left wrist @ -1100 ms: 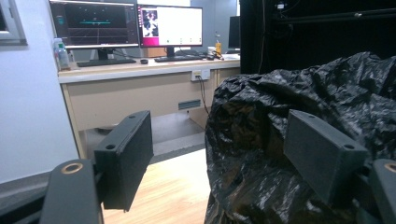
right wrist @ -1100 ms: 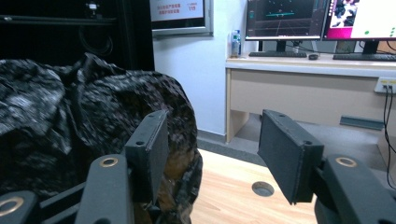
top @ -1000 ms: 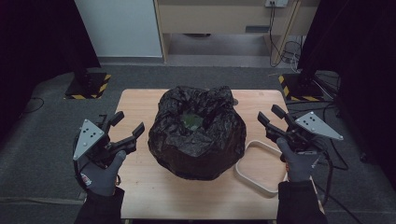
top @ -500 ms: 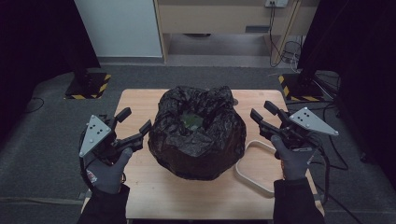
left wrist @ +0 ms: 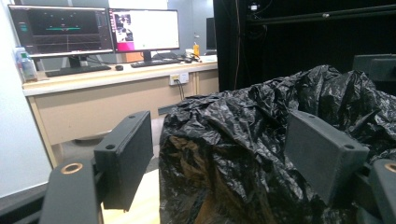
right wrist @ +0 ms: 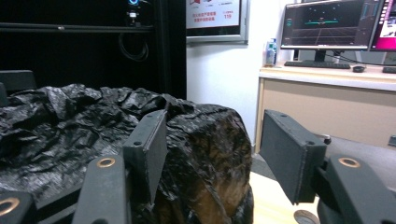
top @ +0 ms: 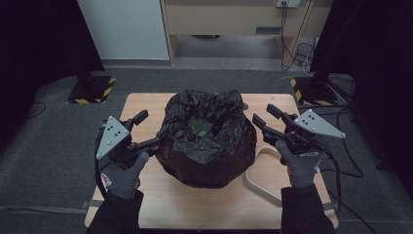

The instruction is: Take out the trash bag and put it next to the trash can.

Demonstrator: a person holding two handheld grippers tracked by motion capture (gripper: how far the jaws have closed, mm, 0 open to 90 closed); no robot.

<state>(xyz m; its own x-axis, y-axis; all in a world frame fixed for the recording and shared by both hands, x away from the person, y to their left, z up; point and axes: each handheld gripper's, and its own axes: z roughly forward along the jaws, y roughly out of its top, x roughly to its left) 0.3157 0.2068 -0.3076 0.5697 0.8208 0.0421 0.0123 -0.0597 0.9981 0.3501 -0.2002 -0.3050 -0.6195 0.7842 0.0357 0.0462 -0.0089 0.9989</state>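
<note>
Two grippers flanking black bag, sitting centre frame on table. Left gripper at frame left, jaws apart, straddling bag's rim fold, not pinching. Right gripper at frame right, jaws apart, empty. Advisable: gripping opposite rim edges evenly before lifting. Since earlier frame: closing inward toward bag, both hands.

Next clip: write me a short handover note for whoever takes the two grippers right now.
Left gripper: open, jaws at the left side of the black bag, nothing held.
Right gripper: open, beside the bag's right rim, nothing held.
Bag sits mid-table, lining a bin, mouth open, something green inside. White tray lies at its right.
Done: nothing visibly gripped yet.
Left: probably grip the bag's rim on both sides; what follows is unclear.
</note>
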